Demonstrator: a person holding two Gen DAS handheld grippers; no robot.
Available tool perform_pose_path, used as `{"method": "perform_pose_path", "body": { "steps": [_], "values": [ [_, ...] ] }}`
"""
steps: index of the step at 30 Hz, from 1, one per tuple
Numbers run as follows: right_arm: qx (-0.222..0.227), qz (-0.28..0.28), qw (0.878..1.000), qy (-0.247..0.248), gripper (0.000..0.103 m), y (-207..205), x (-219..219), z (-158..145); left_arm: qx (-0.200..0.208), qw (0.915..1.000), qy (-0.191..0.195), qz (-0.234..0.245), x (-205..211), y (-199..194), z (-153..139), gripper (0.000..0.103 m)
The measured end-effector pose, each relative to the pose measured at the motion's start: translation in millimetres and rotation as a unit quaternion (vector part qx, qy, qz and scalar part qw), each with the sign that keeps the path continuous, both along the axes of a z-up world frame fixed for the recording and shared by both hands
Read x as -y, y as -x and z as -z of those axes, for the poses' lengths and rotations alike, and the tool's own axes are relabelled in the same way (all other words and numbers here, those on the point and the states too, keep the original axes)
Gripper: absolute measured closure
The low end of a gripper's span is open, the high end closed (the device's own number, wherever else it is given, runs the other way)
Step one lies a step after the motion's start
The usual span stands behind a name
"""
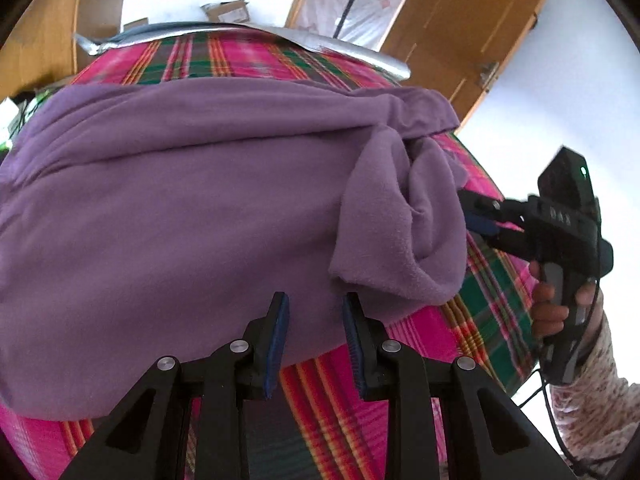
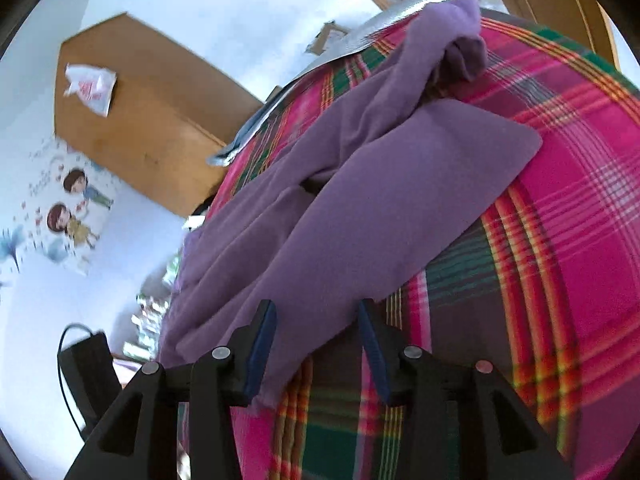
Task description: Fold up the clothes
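Purple garment lying on plaid cloth, left gripper fingers apart over its near edge, right gripper fingers apart, edge between, not pressed

purple garment covering most of plaid cloth, bare plaid strip free on its right, bunched sleeve beside it
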State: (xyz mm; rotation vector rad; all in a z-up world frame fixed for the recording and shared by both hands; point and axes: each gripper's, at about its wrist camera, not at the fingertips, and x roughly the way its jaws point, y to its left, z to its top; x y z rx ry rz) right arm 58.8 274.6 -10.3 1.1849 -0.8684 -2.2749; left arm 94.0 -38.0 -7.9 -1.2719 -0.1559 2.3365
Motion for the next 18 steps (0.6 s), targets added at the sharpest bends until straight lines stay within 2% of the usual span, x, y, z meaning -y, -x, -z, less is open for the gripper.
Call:
{"method": "perform_pose_path", "body": {
  "steps": [2, 4, 7, 10, 13, 18],
  "values": [
    [-0.001, -0.001, 1.0, 0.01, 0.065, 2.0, 0.9, 1.2, -0.007, 0.9999, 0.012, 0.01, -7.7, 0.7, -0.2, 0.074],
    [-0.004, 0.0, 1.0, 0.013, 0.087, 3.2, 1.1, 1.2, -0.015, 0.9995, 0.022, 0.02, -15.1, -1.0, 0.0, 0.074],
    [-0.026, 0.022, 0.999, 0.022, 0.099, 0.3, -7.8, -2.4, -0.022, 0.999, 0.03, 0.025, -21.7, -1.8, 0.2, 0.074],
    [-0.042, 0.04, 0.998, 0.014, 0.101, -4.0, -18.0, -9.7, -0.033, 0.9977, 0.045, 0.038, -30.6, -5.7, -2.8, 0.074],
    [-0.055, 0.055, 0.997, 0.005, 0.101, -8.3, -27.3, -16.4, -0.044, 0.9953, 0.049, 0.072, -47.1, -13.0, -5.2, 0.074],
    [-0.022, 0.045, 0.999, -0.012, 0.096, -6.6, -22.5, -7.4, -0.044, 0.9927, 0.055, 0.098, -68.7, -17.4, -2.7, 0.074]
  ]
}}
